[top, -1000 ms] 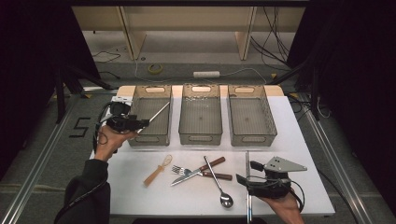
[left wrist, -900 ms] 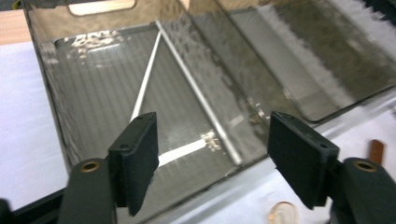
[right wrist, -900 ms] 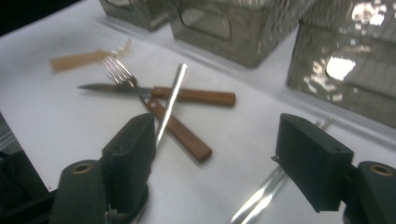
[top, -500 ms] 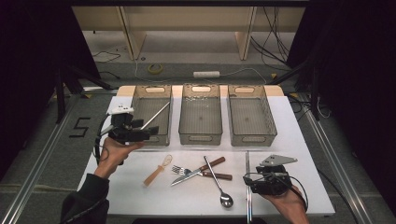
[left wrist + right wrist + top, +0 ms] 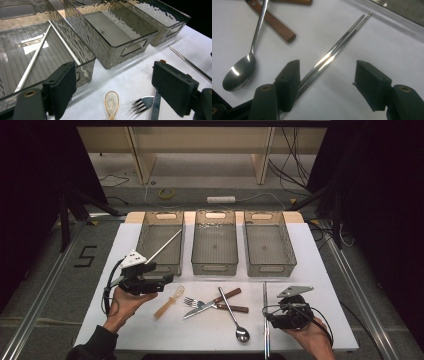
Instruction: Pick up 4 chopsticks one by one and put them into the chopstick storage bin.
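The metal chopsticks [image 5: 329, 56] lie side by side on the white table [image 5: 320, 270], in front of the right-hand bin [image 5: 270, 245] and beside the steel spoon [image 5: 239, 72]; the right gripper [image 5: 327, 85] sits low over their near end, jaws spread wide, one jaw right against them. Over at the left, the left gripper [image 5: 115, 87] hangs with jaws wide and empty, near the front of the left bin [image 5: 32, 57], where white chopsticks [image 5: 37, 53] rest, above a small amber spoon [image 5: 111, 101] and a fork [image 5: 142, 103].
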Action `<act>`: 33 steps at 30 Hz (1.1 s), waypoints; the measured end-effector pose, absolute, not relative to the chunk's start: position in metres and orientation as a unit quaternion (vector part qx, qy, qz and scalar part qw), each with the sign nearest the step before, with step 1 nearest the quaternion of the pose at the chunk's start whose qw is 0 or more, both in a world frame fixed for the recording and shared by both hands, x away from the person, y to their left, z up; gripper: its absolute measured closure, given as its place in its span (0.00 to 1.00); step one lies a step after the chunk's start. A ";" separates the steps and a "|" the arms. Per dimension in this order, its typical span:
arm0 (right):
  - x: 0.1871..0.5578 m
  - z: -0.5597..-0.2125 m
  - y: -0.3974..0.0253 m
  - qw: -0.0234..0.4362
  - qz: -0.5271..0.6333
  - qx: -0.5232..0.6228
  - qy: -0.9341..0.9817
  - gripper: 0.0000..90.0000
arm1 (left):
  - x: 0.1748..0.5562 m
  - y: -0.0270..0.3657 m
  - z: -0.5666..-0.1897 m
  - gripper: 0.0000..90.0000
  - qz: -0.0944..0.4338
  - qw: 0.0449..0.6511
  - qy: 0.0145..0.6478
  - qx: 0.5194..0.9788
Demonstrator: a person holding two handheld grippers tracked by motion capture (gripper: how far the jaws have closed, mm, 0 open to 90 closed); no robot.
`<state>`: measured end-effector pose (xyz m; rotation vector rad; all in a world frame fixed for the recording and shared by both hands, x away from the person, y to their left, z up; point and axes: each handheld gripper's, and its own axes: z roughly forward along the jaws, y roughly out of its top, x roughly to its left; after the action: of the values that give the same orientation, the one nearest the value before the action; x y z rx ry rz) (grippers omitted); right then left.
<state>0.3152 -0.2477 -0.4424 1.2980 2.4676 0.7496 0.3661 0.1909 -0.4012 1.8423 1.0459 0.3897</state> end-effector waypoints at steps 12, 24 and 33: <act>0.321 -0.443 -0.244 0.116 0.216 0.444 0.862 0.48 | 0.340 0.190 -0.409 0.20 0.170 0.489 0.415 0.748; 0.329 -0.443 -0.241 0.081 0.185 0.452 0.869 0.54 | 0.319 0.185 -0.418 0.19 0.175 0.495 0.407 0.747; 0.334 -0.450 -0.233 0.064 0.167 0.452 0.874 0.59 | 0.314 0.176 -0.419 0.19 0.192 0.480 0.387 0.764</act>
<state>0.3345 -0.2326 -0.4497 1.3653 2.6384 0.5055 0.3144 0.1762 -0.4193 1.8635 0.9438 0.4692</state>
